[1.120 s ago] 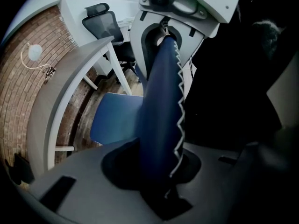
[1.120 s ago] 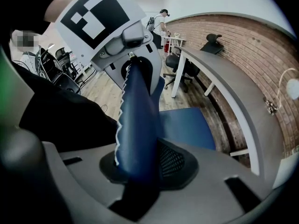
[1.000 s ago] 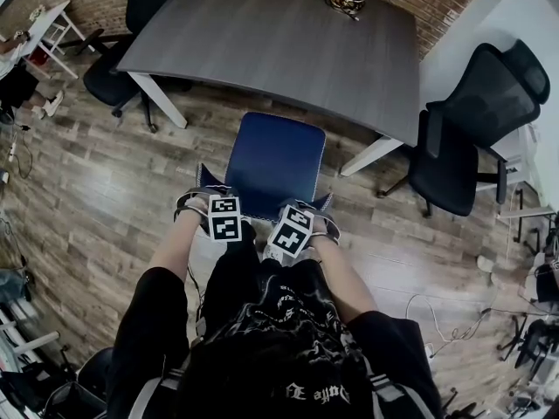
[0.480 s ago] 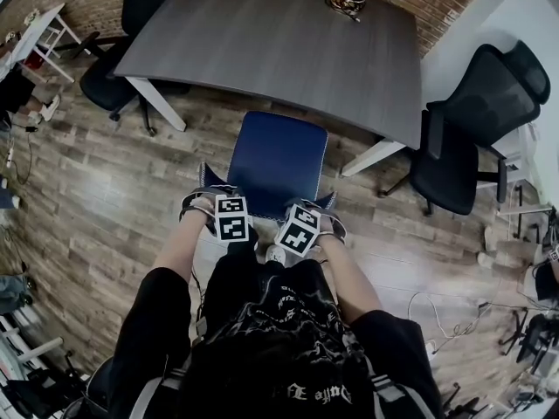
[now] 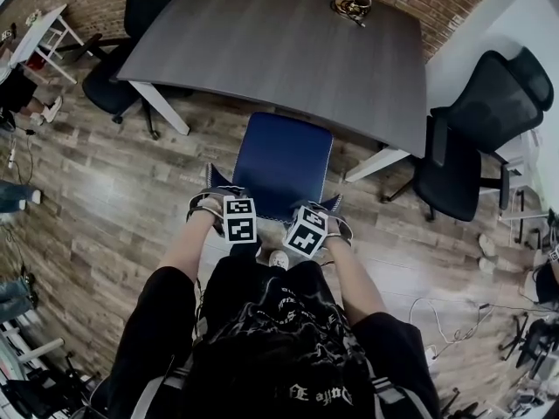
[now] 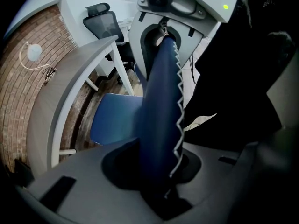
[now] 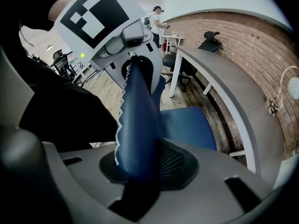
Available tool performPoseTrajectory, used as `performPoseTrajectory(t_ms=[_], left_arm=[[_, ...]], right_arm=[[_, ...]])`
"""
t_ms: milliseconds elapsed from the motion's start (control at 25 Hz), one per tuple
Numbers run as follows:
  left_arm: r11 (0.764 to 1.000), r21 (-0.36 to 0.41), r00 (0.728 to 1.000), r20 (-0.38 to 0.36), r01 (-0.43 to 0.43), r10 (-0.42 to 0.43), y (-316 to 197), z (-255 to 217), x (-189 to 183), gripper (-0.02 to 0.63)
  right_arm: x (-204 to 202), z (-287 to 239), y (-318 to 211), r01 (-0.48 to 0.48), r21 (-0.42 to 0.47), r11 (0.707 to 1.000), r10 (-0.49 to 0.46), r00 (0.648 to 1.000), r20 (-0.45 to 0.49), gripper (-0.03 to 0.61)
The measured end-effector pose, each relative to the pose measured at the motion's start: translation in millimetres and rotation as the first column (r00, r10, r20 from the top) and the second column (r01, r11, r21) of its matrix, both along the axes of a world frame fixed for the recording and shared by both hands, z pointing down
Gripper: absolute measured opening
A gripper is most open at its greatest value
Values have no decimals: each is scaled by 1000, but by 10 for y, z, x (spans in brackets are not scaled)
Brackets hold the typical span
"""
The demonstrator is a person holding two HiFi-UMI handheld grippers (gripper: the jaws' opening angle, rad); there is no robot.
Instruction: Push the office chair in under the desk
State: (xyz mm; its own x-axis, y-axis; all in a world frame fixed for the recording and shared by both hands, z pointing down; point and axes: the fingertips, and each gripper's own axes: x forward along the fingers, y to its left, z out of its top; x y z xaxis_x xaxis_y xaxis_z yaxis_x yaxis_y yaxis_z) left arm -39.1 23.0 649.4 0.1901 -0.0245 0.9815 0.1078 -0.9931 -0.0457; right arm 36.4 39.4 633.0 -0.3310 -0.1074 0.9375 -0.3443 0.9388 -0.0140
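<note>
A person standing behind a blue office chair (image 5: pixel 284 160) gripped the top of its backrest (image 6: pixel 161 106) with both tools. The left tongs (image 5: pixel 229 204) and the right tongs (image 5: pixel 310 220) were each closed narrowly on the padded, white-stitched edge, one toward each corner. The chair stood on the wooden floor (image 5: pixel 105 190), facing the long side of the grey surface (image 5: pixel 288 42). The front of its seat (image 7: pixel 189 125) met the near edge, between the white legs (image 5: pixel 162 107), while most of the seat lay out in the open. The push appeared to be under way rather than finished, with a good part of the travel left to make. The next move called for an even, forward shove from both hands. It would need to be kept level so the chair travelled straight and did not swing toward the right-hand leg (image 5: pixel 376 162). The grip would need to hold until the backrest came up close to the edge. A black mesh chair (image 5: pixel 476 133) stood well apart to the right, beside the surface's end, and seemed unlikely to interfere.
</note>
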Motion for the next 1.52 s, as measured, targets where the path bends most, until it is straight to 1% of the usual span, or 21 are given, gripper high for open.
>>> performPoseTrajectory(t_ms=[160, 280, 920, 1200, 1520], left_arm=[[1000, -9, 1000, -2, -12, 12, -48, 3, 29, 110], [1000, -5, 1000, -3, -8, 8, -129, -16, -10, 110], [1000, -9, 1000, 0, -21, 21, -358, -6, 21, 110], [999, -3, 999, -6, -39, 39, -485, -35, 0, 110], [999, -6, 999, -4, -52, 52, -580, 19, 35, 110]], right_arm=[[30, 6, -52, -11, -5, 1000, 11, 1000, -4, 100], [-7, -14, -140, -8, 1, 1000, 8, 1000, -5, 100], [18, -5, -361, -17, 0, 1000, 17, 1000, -4, 100], [-18, -35, -469, -24, -5, 1000, 24, 1000, 0, 100], [37, 36, -561, -22, -15, 1000, 21, 1000, -15, 100]])
